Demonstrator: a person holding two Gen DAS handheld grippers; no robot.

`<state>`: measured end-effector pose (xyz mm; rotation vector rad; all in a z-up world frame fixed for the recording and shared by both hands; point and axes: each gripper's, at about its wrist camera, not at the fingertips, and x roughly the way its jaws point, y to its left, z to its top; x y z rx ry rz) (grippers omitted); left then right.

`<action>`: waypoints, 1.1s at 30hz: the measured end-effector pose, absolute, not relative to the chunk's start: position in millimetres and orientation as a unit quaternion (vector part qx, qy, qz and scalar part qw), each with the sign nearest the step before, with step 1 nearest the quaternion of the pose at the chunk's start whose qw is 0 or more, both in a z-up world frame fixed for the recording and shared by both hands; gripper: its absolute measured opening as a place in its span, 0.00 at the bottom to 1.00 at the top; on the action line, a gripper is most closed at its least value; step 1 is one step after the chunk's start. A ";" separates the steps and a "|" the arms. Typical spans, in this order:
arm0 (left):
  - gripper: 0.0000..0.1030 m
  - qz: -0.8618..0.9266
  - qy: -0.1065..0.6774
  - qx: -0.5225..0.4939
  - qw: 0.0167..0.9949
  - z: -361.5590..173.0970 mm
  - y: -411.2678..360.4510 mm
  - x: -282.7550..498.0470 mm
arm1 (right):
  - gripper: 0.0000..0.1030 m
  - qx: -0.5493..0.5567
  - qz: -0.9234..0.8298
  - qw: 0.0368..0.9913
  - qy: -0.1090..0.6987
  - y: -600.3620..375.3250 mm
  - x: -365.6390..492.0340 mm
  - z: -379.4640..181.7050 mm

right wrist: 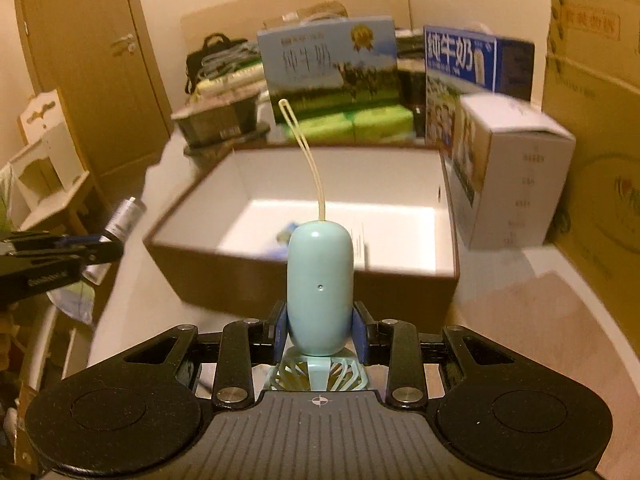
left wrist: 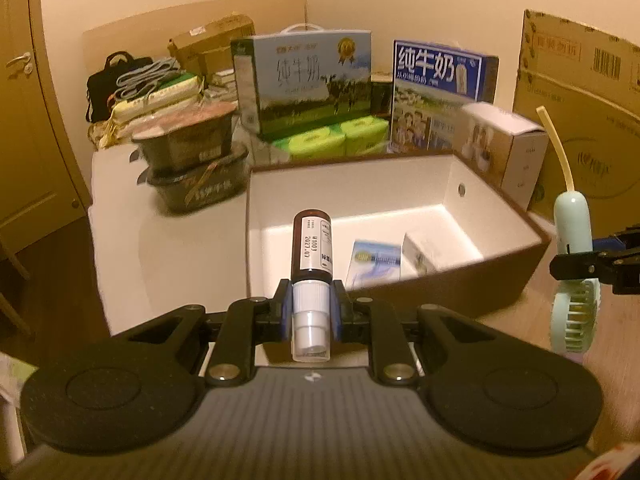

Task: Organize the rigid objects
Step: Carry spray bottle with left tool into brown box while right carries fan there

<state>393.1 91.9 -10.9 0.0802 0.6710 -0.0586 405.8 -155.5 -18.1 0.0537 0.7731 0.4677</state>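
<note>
left claw (left wrist: 311,312): bottle (left wrist: 312,246) base-forward

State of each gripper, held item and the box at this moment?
left gripper: shut on the bottle
bottle: held by its white cap end
right gripper: shut on the handheld fan
handheld fan: held by its handle
brown box: open, small cartons inside

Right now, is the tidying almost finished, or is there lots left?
Partly done. Two small packets already lie inside the open box. In hand: the left gripper is shut on a brown bottle, and the right gripper is shut on a little blue fan. Neither is in the box yet, so both are left to put in.
</note>
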 end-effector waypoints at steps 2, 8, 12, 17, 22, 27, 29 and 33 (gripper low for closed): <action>0.17 -0.030 0.323 0.042 0.945 -4.2 88.2 401.7 | 0.32 0.027 0.229 0.902 0.366 -155.9 414.1 -9.2; 0.17 -0.032 0.316 0.043 0.947 7.4 82.1 430.3 | 0.32 0.032 0.237 0.909 0.341 -154.5 444.2 14.4; 0.17 -0.030 0.317 0.041 0.947 7.4 81.5 451.9 | 0.32 0.030 0.238 0.914 0.326 -149.7 470.4 25.5; 0.17 -0.025 0.323 0.044 0.945 1.4 79.7 482.2 | 0.32 0.014 0.225 0.920 0.321 -141.1 503.9 25.6; 0.17 -0.024 0.338 0.046 0.940 -16.4 77.5 503.8 | 0.32 0.004 0.199 0.917 0.346 -144.0 533.4 3.2; 0.17 -0.016 0.351 0.054 0.935 -39.1 75.3 519.5 | 0.32 0.014 0.178 0.904 0.389 -152.8 554.3 -30.5; 0.17 -0.013 0.361 0.054 0.931 -48.7 75.4 525.6 | 0.32 0.015 0.172 0.897 0.406 -154.8 560.8 -42.9; 0.17 -0.013 0.386 0.054 0.921 -64.8 75.5 536.0 | 0.32 0.005 0.166 0.886 0.433 -154.9 570.0 -63.2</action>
